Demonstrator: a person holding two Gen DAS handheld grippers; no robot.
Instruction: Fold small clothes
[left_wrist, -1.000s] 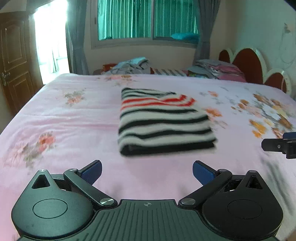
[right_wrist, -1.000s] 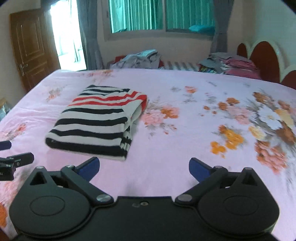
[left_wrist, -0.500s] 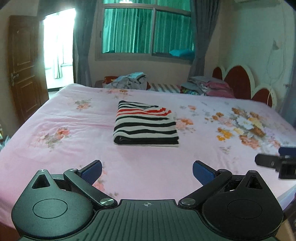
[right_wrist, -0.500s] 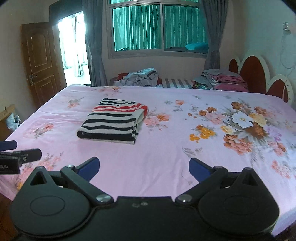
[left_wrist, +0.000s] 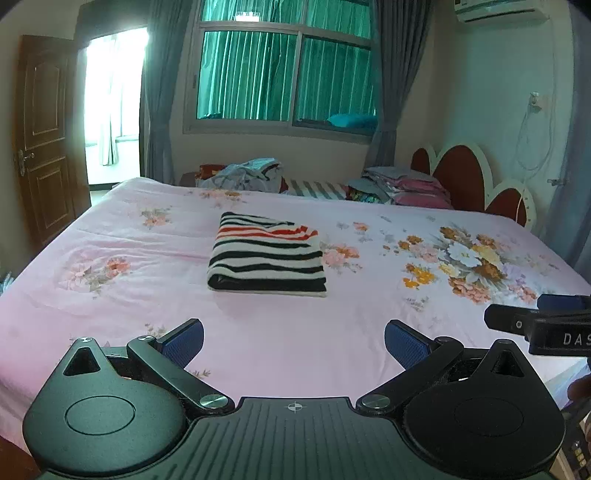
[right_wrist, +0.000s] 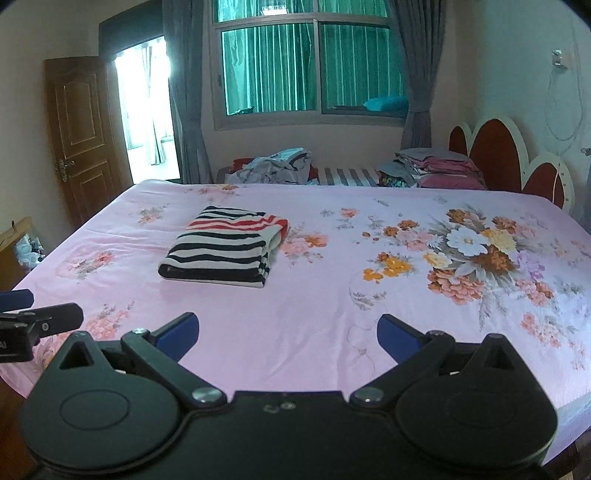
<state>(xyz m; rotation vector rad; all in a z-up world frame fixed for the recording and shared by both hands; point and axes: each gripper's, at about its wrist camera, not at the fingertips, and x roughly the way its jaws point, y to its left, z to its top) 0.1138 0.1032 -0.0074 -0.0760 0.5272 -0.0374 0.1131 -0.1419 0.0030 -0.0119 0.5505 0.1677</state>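
On the bed (left_wrist: 110, 295), toward its far half and left of the big flower print (left_wrist: 469, 258), lies the garment (left_wrist: 266, 254): folded into a neat rectangle, black and white stripes with a few red ones near its far edge, the thick folded edge facing the cameras. It rests flat on the pink floral sheet, well apart from both grippers.

Beyond the bed a heap of clothes (left_wrist: 251, 171) sits under the window (left_wrist: 284, 74), with stacked bedding (left_wrist: 402, 184) beside a red headboard (left_wrist: 465, 177). A wooden door (left_wrist: 44, 133) stands open to the left of the bed.

Both grippers hang at the near edge of the bed, empty. The left gripper (left_wrist: 293, 341) has its fingers spread wide, and so does the right gripper (right_wrist: 288, 332).

Only the right view shows the garment's open layered end (right_wrist: 271, 251); only the left view shows an air conditioner (left_wrist: 491, 9) on the wall.
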